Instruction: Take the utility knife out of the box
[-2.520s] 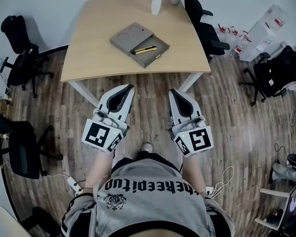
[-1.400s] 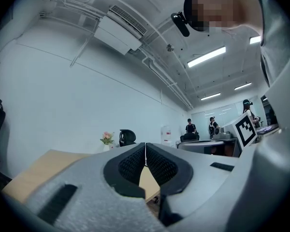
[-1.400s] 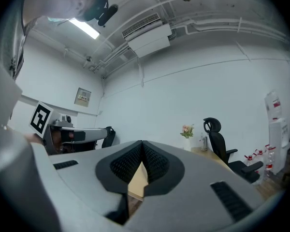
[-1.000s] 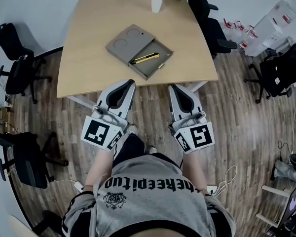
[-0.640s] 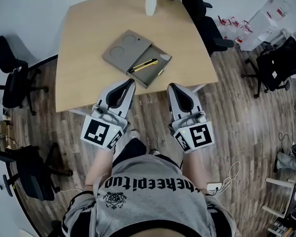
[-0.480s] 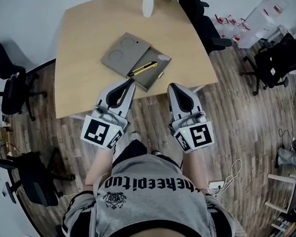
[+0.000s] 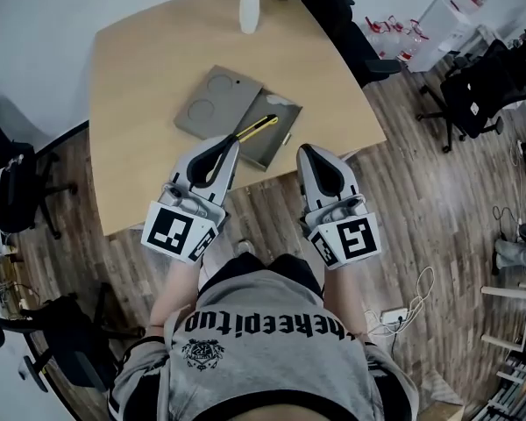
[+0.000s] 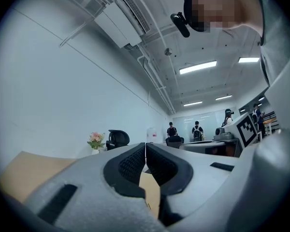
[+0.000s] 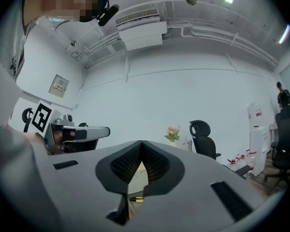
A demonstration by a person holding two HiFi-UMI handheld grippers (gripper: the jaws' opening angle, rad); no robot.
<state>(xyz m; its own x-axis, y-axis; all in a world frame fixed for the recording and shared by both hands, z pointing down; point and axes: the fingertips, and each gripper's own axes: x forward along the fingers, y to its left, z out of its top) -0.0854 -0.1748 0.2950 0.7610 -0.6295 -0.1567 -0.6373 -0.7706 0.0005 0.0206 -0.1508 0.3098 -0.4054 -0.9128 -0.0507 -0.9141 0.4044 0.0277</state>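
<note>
A grey box (image 7: 217,103) lies open on the beige table (image 7: 140,68). A yellow and black utility knife (image 7: 258,127) rests slantwise in its tray half. My left gripper (image 7: 232,141) is shut and empty, its tip over the box's near edge, just short of the knife. My right gripper (image 7: 302,150) is also shut and empty, beside the box's near right corner at the table's edge. In the left gripper view the jaws (image 8: 145,144) meet above the tabletop (image 8: 24,167). The right gripper view shows its jaws (image 9: 142,142) closed, with a speck of yellow (image 9: 138,200) below them.
A white vase with flowers (image 7: 249,10) stands at the table's far edge. Black office chairs (image 7: 344,26) stand behind the table and others (image 7: 9,182) to the left. A cable (image 7: 403,301) lies on the wooden floor to the right. People stand far off (image 8: 198,128).
The person has stepped up to the table. Both shut grippers have come forward from over the floor to the table's near edge, the left one reaching the box.
</note>
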